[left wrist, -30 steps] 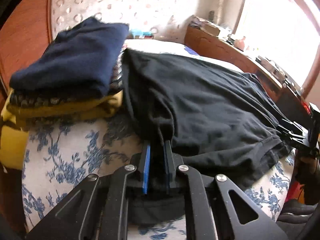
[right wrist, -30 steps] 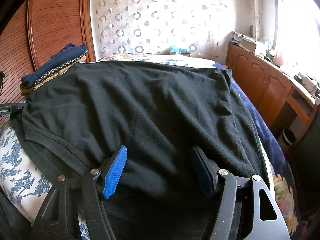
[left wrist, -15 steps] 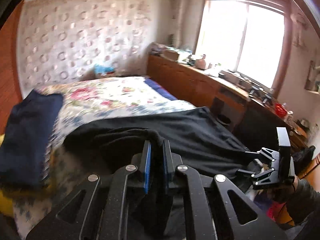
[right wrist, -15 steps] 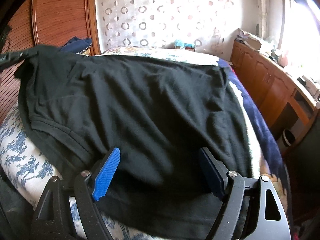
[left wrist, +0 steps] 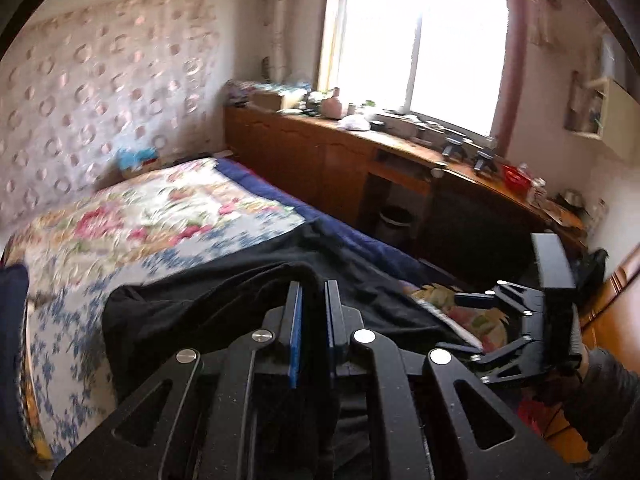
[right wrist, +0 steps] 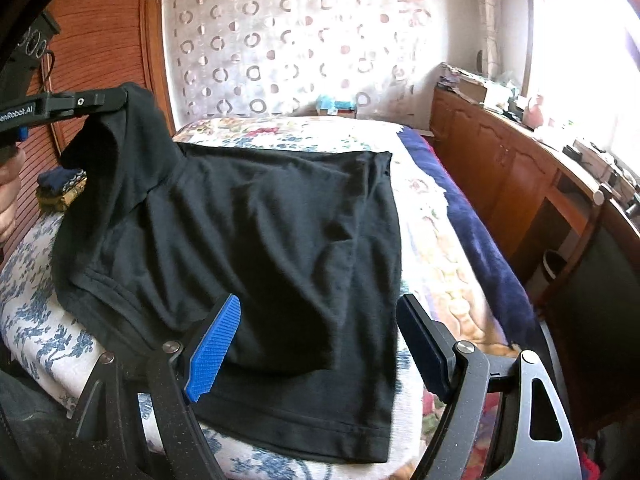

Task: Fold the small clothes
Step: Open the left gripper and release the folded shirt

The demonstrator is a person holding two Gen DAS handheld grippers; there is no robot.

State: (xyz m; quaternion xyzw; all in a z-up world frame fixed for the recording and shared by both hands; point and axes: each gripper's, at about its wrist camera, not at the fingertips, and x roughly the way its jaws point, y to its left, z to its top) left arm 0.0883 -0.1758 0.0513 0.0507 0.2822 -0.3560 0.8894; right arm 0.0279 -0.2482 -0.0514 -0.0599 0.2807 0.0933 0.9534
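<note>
A black T-shirt point(right wrist: 260, 220) lies spread on the bed, its hem toward me. My left gripper point(right wrist: 116, 100) is shut on the shirt's left shoulder edge and holds it well above the bed, so that side hangs in a draped fold. In the left wrist view the black cloth point(left wrist: 200, 304) trails down from the closed left gripper point(left wrist: 312, 286). My right gripper point(right wrist: 320, 300) hovers open over the shirt's near part; the blue pads point(right wrist: 212, 348) stand wide apart and do not press the cloth. It also shows in the left wrist view, right gripper point(left wrist: 520, 320), held by a gloved hand.
The bed has a floral cover point(right wrist: 432, 240) with a blue blanket edge on the right. A stack of folded clothes point(right wrist: 60, 188) sits at the bed's left by the wooden wardrobe point(right wrist: 100, 40). A long wooden dresser point(right wrist: 500, 160) and a bin point(right wrist: 556, 264) line the right side.
My left gripper has risen and swung right, lifting the shirt's left side off the bed; the folded stack has left its view. My right gripper has opened wider and drawn back slightly.
</note>
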